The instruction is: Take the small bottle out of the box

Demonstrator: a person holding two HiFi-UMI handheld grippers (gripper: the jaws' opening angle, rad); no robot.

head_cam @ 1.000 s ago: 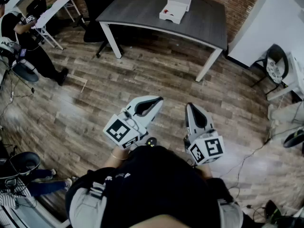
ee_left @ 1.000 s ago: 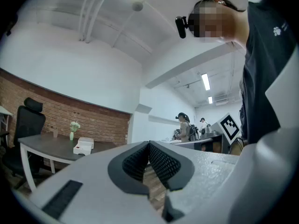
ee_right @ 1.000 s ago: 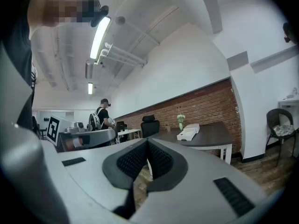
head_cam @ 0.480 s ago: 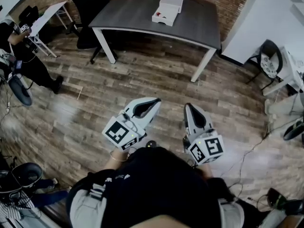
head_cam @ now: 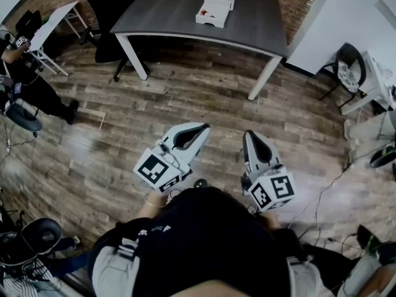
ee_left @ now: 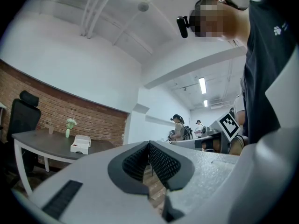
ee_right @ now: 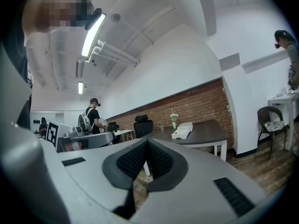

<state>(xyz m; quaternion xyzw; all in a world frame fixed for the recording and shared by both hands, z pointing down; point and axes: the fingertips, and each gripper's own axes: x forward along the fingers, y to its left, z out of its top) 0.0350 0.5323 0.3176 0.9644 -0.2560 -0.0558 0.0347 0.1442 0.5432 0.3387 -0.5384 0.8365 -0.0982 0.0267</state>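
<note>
The white box (head_cam: 215,5) lies on the grey table (head_cam: 185,18) at the far side of the room, in front of a brick wall (ee_right: 196,99). It is well apart from both grippers. Its open part shows a red spot, but the small bottle itself is too small to make out. Beside the box stands a green vase with pale flowers (ee_right: 174,119). A black office chair (head_cam: 102,11) stands at the left corner of the table. Between the person and the table there is only wooden floor (head_cam: 204,85). Cables (head_cam: 322,203) lie on it at the right. Another person (head_cam: 28,82) stands far at the left, near a small white table (head_cam: 52,25).

The only print is the black and white square markers on the gripper cubes (head_cam: 158,169); they carry no words.

The left gripper (head_cam: 203,127) and the right gripper (head_cam: 249,135) are held side by side in front of the body. On both, the jaws are pressed together, with nothing between them, and they touch nothing.
</note>
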